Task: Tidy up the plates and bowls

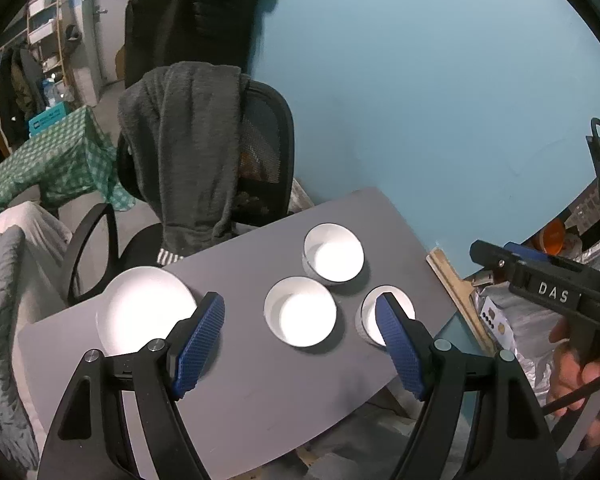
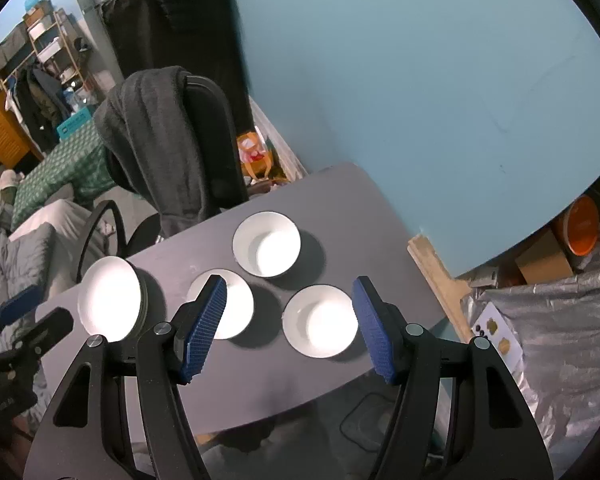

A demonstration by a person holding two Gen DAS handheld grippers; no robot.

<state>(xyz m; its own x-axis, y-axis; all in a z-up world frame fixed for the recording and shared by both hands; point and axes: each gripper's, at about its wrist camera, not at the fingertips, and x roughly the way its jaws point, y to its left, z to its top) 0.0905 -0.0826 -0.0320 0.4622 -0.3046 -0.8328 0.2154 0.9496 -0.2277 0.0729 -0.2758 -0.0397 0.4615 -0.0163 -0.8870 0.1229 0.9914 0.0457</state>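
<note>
Three white bowls and a stack of white plates sit on a small grey table (image 1: pixel 240 392). In the left wrist view the plate stack (image 1: pixel 144 308) is at the left, a middle bowl (image 1: pixel 300 311) is centre, a far bowl (image 1: pixel 333 253) is behind it, and a right bowl (image 1: pixel 370 312) is partly hidden by a finger. My left gripper (image 1: pixel 300 340) is open and empty above the table. In the right wrist view my right gripper (image 2: pixel 290 328) is open and empty above the near right bowl (image 2: pixel 320 321); the plate stack (image 2: pixel 110 298), middle bowl (image 2: pixel 236 304) and far bowl (image 2: pixel 266 249) show too.
An office chair (image 1: pixel 260 152) draped with a grey garment (image 1: pixel 184 140) stands behind the table against a blue wall (image 1: pixel 420 80). Silver foil-covered clutter (image 2: pixel 560 320), a cardboard box and an orange bowl (image 2: pixel 582 226) lie to the right. Bedding and a green checked cloth are at the left.
</note>
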